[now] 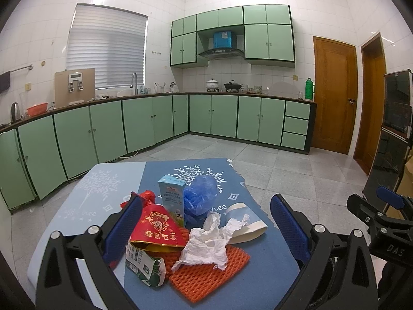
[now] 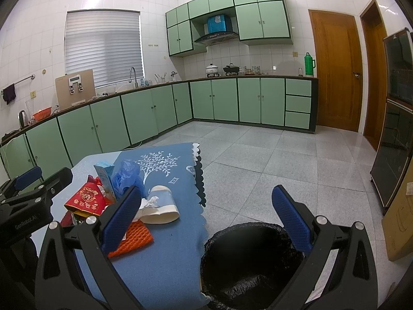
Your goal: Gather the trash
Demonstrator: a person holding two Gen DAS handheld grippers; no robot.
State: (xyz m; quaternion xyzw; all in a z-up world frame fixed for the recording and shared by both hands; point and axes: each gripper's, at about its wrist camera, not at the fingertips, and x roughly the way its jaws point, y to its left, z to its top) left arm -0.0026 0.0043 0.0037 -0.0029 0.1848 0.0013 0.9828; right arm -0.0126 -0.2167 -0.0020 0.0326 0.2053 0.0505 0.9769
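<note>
— Trash pile (image 1: 185, 235) sits mid-table on the blue cloth (image 1: 258, 279), all bunched together. What've we got in it?

— Red foil bag (image 1: 155, 226), crumpled tissue (image 1: 206, 245) on top of an orange foam net (image 1: 206, 276), milk carton (image 1: 171, 199) upright behind, blue plastic bag (image 1: 200, 196) just beside it, paper cup (image 1: 246, 223) on its side, squashed green-white carton (image 1: 145, 263) up front.

— Our left gripper (image 1: 206, 230)?

— Fingers spread wide on either side of the pile, nothing held. Can't tell if the left pad touches the red bag.

— And right gripper (image 2: 206, 219)?

— Also wide apart, empty, hovering over the table edge and the bin w/ black liner (image 2: 247, 263) on the floor, right by the table.
</note>
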